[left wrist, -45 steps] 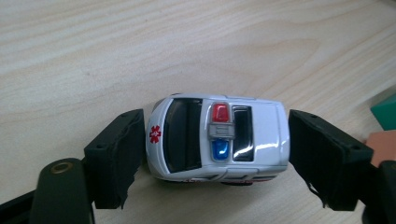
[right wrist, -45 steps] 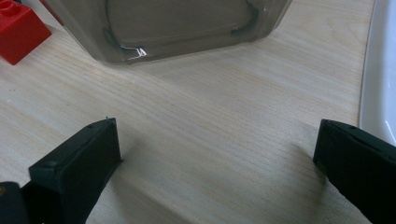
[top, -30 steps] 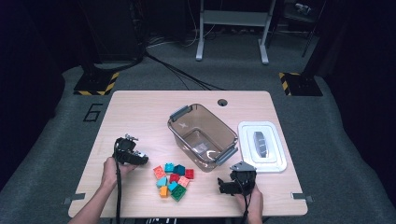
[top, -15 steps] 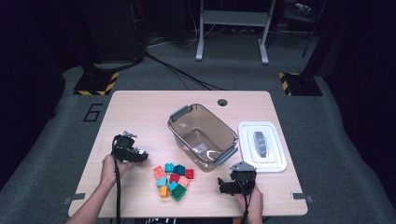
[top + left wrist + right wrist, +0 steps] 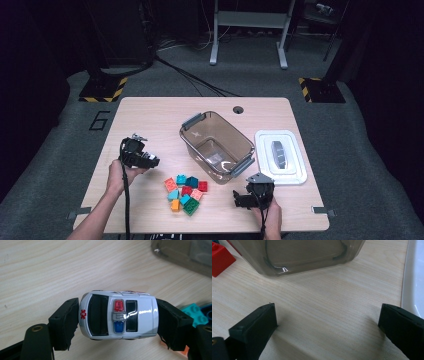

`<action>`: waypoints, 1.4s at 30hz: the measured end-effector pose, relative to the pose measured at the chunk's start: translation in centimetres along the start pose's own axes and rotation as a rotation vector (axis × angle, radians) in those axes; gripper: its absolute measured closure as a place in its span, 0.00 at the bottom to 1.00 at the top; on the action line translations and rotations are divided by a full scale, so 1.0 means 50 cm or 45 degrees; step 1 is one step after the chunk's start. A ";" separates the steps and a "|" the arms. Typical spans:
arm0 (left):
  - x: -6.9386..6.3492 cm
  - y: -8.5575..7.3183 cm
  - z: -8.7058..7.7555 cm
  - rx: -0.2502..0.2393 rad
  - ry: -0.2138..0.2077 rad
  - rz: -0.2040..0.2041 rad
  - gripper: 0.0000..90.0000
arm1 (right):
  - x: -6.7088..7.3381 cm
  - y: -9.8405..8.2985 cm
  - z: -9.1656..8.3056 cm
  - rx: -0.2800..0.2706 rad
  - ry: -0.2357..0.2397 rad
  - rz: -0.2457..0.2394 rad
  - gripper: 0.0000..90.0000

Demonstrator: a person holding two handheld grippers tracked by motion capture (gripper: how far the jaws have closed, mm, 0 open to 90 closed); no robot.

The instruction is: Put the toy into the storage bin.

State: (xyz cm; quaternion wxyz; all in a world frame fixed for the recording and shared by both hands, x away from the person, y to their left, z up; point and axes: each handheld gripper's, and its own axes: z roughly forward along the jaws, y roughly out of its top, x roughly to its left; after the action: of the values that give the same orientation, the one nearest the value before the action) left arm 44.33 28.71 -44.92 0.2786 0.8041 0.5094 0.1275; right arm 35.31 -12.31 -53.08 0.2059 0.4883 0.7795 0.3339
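Bin (image 5: 216,145) sits mid-table (image 5: 150,115), w/ lid (image 5: 280,157) flat just to its right; block pile (image 5: 186,192) lies in front of bin, toward the person's edge. Left gripper (image 5: 150,161) is left of the pile, toy car (image 5: 119,315) crosswise btwn its jaws, above the tabletop; right gripper (image 5: 245,199) is right of the pile, in front of bin's near corner, lid's edge beside it.
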 end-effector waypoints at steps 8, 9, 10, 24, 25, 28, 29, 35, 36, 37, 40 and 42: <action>-0.016 0.038 -0.025 -0.024 -0.006 0.025 0.28 | 0.000 0.000 0.000 0.000 0.000 0.000 0.01; -0.017 0.044 -0.030 -0.018 -0.008 0.035 0.28 | 0.000 0.000 0.000 0.000 -0.001 0.001 0.01; -0.017 0.047 -0.033 -0.010 -0.006 0.043 0.28 | 0.000 0.000 0.000 0.000 -0.001 0.000 0.01; -0.038 0.116 -0.061 -0.031 -0.037 0.092 0.28 | 0.000 0.000 0.000 0.000 -0.004 -0.001 0.01; -0.040 0.120 -0.062 -0.038 -0.039 0.086 0.28 | 0.000 0.000 0.000 0.000 -0.005 0.001 0.01; -0.045 0.134 -0.063 -0.050 -0.041 0.098 0.28 | 0.000 0.000 0.000 -0.001 -0.005 -0.001 0.01; -0.046 0.137 -0.064 -0.043 -0.047 0.099 0.28 | 0.000 0.000 0.000 0.000 -0.005 0.002 0.01; -0.060 0.158 -0.068 -0.051 -0.048 0.128 0.28 | 0.000 0.000 0.001 -0.001 -0.006 -0.002 0.01; -0.062 0.160 -0.069 -0.051 -0.049 0.132 0.28 | 0.000 0.000 0.000 0.000 -0.006 -0.002 0.01; -0.063 0.164 -0.070 -0.046 -0.052 0.141 0.28 | 0.000 0.000 0.000 0.000 -0.006 -0.002 0.01; -0.069 0.174 -0.074 -0.056 -0.051 0.153 0.28 | -0.001 0.000 0.000 0.001 -0.003 -0.005 0.01; -0.072 0.179 -0.076 -0.064 -0.056 0.154 0.28 | -0.001 0.001 0.000 0.003 -0.004 -0.003 0.01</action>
State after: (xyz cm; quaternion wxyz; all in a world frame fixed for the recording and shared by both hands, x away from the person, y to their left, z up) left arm 47.56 23.81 -36.37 0.3015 0.8289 0.4502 0.1391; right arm 35.35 -12.33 -53.07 0.2070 0.4879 0.7803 0.3321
